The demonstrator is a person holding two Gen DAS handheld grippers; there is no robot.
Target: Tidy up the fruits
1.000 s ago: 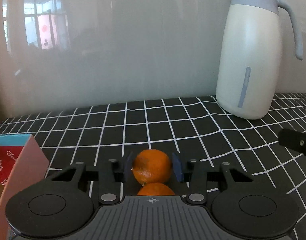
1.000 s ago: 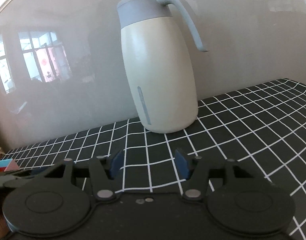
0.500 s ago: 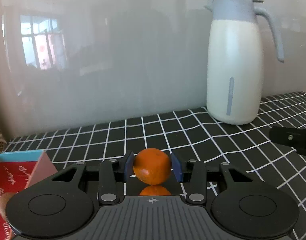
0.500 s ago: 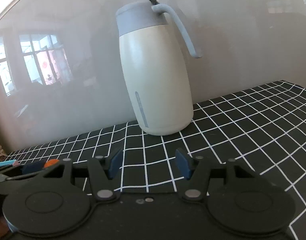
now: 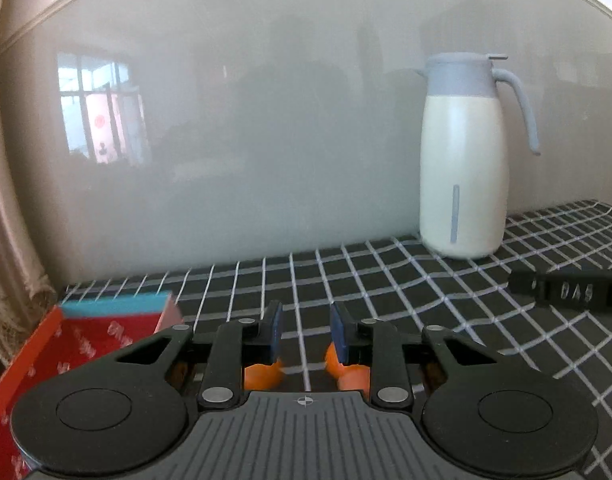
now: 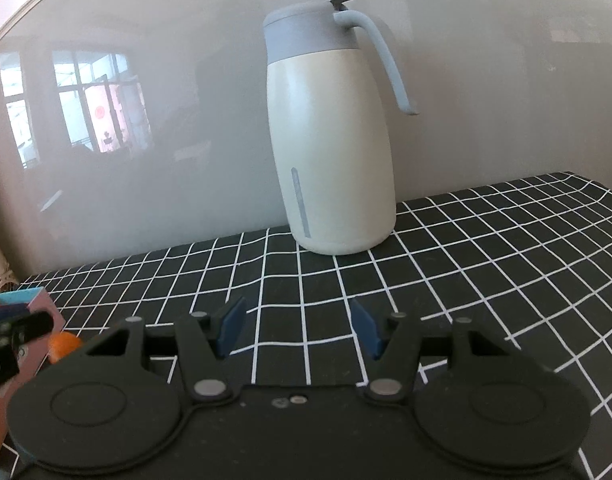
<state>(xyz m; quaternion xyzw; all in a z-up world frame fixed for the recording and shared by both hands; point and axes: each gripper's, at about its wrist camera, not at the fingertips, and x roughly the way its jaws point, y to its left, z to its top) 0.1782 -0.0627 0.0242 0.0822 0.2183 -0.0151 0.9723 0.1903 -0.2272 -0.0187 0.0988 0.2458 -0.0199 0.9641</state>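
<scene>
Left gripper (image 5: pixel 305 334) is parted and empty, orange fruit (image 5: pixel 261 374) peeking below its fingers beside the red box (image 5: pixel 69 344), right gripper (image 6: pixel 297 326) wide and idle; boxing looks unfinished.

Black table (image 6: pixel 486 248) with a white grid; cream jug (image 6: pixel 332 152) with grey-blue lid; red box (image 5: pixel 65 344) edged teal and pink; orange fruit (image 5: pixel 261 374); blue-padded fingers (image 6: pixel 230 326).
</scene>
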